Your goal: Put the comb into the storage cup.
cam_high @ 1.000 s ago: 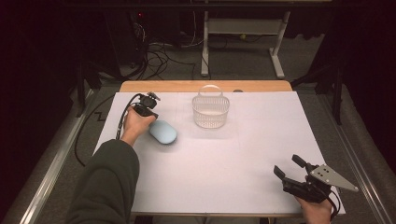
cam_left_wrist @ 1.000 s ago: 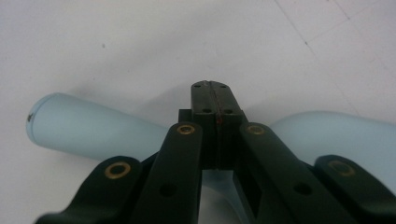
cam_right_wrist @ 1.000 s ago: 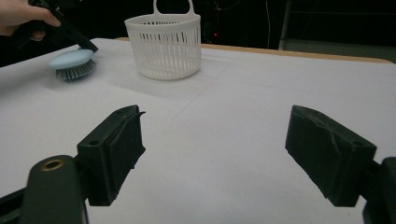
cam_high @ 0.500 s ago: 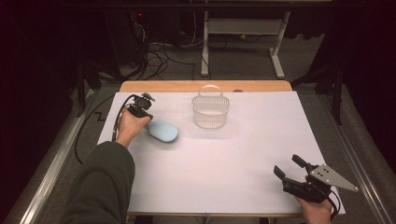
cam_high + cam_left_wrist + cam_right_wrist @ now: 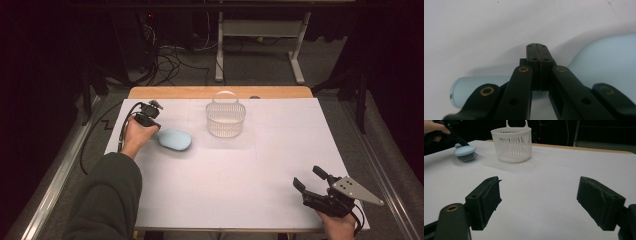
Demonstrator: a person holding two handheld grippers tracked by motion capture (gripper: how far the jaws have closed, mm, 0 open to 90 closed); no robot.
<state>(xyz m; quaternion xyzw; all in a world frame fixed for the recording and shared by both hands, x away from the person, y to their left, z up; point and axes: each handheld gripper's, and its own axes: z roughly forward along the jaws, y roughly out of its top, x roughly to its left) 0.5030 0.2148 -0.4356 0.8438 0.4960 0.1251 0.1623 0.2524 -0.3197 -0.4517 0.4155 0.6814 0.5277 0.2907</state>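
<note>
High view: the left gripper [image 5: 150, 120] sits at the far left of the white table [image 5: 260, 165], held in a hand whose dark sleeve [image 5: 105, 200] comes up from the near edge, right at the handle end of a pale blue brush [image 5: 174, 139]. Left gripper view has its jaws pressed together over the brush's thin handle [image 5: 471, 86], with the broad head to the right; whether they actually clamp the handle I cannot tell. The brush lies bristles down, just left of a white slotted basket [image 5: 225, 119] standing upright near the far edge. The right gripper [image 5: 314, 181] rests at the near right corner, well apart from both, its jaws spread wide with nothing between them.
</note>
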